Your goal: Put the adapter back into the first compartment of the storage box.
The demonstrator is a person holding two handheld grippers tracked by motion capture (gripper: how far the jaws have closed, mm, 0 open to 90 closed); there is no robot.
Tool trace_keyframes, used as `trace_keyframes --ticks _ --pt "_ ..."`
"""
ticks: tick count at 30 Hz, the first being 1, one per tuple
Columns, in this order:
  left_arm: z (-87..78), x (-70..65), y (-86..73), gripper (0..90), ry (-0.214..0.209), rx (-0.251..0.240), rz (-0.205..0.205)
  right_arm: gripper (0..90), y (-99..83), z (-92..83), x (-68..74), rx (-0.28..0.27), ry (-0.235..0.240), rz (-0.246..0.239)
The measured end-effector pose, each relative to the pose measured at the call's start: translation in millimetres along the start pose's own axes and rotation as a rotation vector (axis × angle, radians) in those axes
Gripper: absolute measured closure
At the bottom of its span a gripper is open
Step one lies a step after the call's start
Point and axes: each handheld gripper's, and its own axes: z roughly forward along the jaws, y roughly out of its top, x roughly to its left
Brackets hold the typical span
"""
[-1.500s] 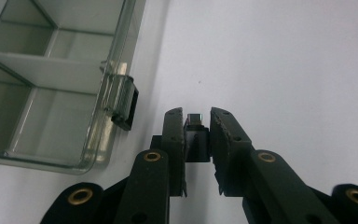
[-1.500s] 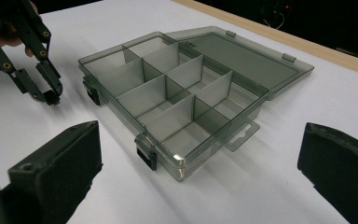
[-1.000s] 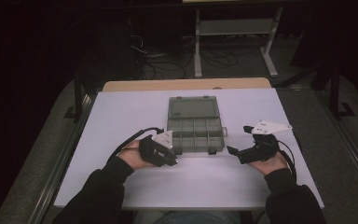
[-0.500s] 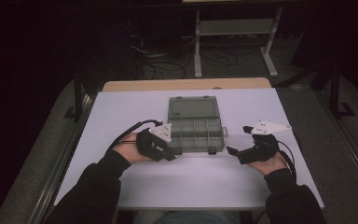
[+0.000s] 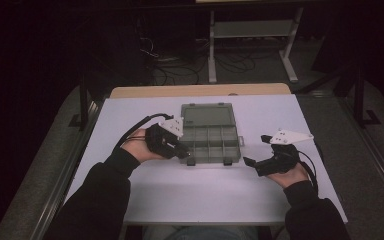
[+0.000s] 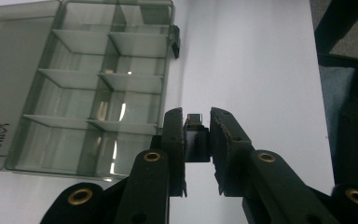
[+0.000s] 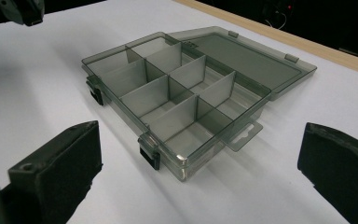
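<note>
- A clear grey compartment box [image 5: 211, 139] lies open on the white table [image 5: 200, 195], lid folded flat behind it, its eight compartments looking empty.
- The left gripper [image 6: 197, 130] is at the box's front left corner, clenched on a small dark latch [image 6: 196, 140] at the box's front edge.
- The right gripper [image 5: 254, 162] hovers just right of the box, released, jaws spread wide with nothing between them.
</note>
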Motion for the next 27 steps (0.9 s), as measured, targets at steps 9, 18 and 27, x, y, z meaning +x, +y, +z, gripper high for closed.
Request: trace_keyframes --ticks 9,18,27 --pt "-6.5 12.0 4.5 76.1 0.015 -0.005 -0.008 0.0 0.0 -0.6 -0.4 -0.004 -0.003 0.004" --pt "-10.9 27.5 6.3 76.1 0.034 0.009 -0.039 0.0 0.0 -1.4 -1.0 -0.008 -0.003 0.002" --pt "-8.2 40.3 5.2 76.1 0.046 0.005 -0.057 0.0 -0.1 -1.1 -0.9 -0.007 -0.002 0.003"
